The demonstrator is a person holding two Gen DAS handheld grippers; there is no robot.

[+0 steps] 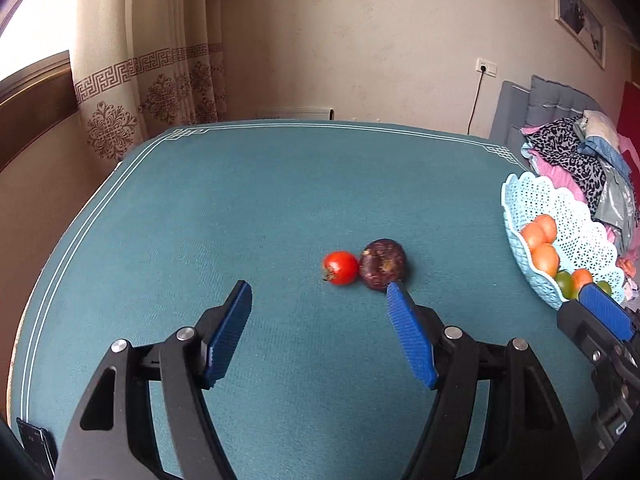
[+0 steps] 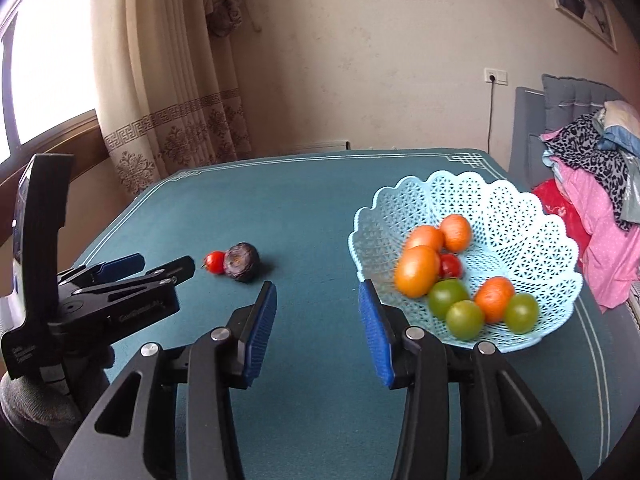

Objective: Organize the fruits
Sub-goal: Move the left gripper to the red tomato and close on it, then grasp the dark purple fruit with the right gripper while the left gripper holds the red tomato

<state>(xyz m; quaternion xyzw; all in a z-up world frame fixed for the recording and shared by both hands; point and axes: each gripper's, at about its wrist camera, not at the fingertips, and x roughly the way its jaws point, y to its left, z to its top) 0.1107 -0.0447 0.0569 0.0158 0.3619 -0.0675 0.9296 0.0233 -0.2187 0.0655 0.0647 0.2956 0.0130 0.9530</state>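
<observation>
A small red tomato [image 1: 340, 267] and a dark purple wrinkled fruit [image 1: 383, 264] lie touching on the teal table; they also show in the right wrist view as the tomato [image 2: 215, 262] and the purple fruit [image 2: 241, 261]. My left gripper [image 1: 320, 296] is open and empty, just short of them, its right pad near the purple fruit. A light blue lattice basket [image 2: 516, 216] holds several orange, green and red fruits; it also shows in the left wrist view [image 1: 532, 192]. My right gripper [image 2: 318, 296] is open and empty, just left of the basket's near rim.
The teal table cloth [image 1: 240, 208] has a white border line near its edges. A pile of clothes [image 2: 600, 184] lies on a grey bed right of the table. A curtain [image 2: 168, 92] and window are at the far left. The left gripper's body [image 2: 104, 300] shows at the right view's left side.
</observation>
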